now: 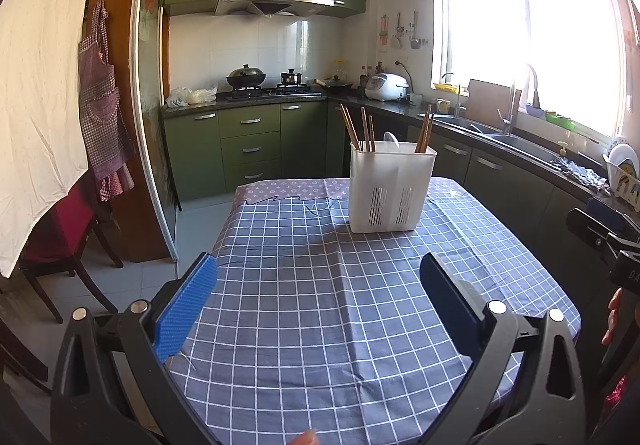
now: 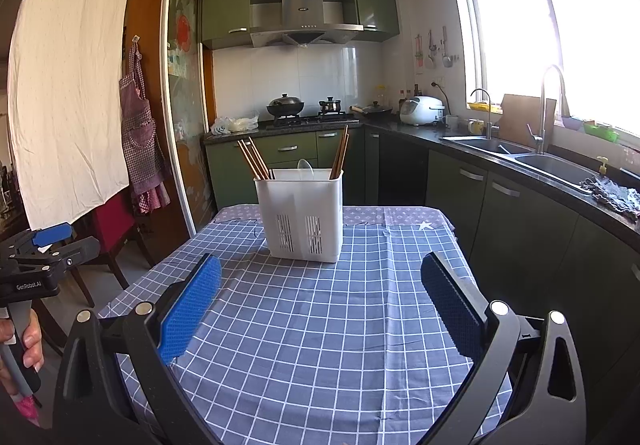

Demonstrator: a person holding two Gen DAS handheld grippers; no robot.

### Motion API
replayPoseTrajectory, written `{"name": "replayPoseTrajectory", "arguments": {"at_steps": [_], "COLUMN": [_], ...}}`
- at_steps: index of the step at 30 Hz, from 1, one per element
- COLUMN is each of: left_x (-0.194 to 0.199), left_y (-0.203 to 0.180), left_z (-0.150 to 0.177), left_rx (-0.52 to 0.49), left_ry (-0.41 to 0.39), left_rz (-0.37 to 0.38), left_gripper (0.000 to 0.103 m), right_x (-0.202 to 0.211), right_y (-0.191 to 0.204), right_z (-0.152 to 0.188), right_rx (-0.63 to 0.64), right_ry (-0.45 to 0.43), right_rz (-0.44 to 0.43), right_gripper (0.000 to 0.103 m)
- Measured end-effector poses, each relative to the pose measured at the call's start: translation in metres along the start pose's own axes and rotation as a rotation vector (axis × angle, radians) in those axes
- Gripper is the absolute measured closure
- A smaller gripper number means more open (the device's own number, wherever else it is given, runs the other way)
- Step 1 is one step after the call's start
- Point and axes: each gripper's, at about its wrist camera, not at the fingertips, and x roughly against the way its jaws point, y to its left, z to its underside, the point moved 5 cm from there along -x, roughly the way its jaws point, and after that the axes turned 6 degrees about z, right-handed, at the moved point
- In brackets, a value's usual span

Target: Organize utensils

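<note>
Blue-padded fingers (image 1: 188, 309) of the left claw (image 1: 320, 305) fill the near foreground, spread wide, nothing between them, hovering over the checked tablecloth (image 1: 320, 325) without touching it. Right claw (image 2: 320, 305) same: jaws wide apart, empty, held level above the cloth, pointing forward at the holder. Right wrist view catches the left claw at far left edge, a hand (image 2: 28, 341) wrapped round its grip, off the worktop's left side. Left wrist view shows the right claw's body at far right edge with fingertips of a hand (image 1: 614, 319) on it.

White plastic utensil holder (image 2: 302, 213) stands upright at the far middle of the worktop (image 2: 400, 215), well ahead of both claws, apart from them. Brown chopsticks (image 2: 252, 161) lean out of its left compartment, more chopsticks (image 2: 340, 155) out of its right; a white spoon (image 2: 305, 167) pokes up in the middle. Exact compartment of spoon unclear.

Behind: green kitchen cabinets (image 2: 292, 151), stove with wok (image 2: 285, 105), sink (image 2: 516, 151) under bright window. Checked apron (image 2: 140, 141) hangs left.
</note>
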Motion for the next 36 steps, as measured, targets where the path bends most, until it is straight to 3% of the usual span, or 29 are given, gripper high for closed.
{"name": "replayPoseTrajectory", "arguments": {"at_steps": [29,36], "left_x": [-0.011,-0.006], "left_y": [-0.004,-0.001], "left_z": [0.005,0.002], "left_rx": [-0.015,-0.013], "left_ry": [0.050,0.001], "left_rz": [-0.002,-0.001], "left_gripper": [0.006,0.006], "right_x": [-0.010,-0.011], "right_y": [0.003,0.003], "right_z": [0.006,0.007], "right_rx": [0.017,0.017], "right_ry": [0.020,0.023], "right_rz": [-0.007,-0.009], "right_gripper": [0.004,0.004]}}
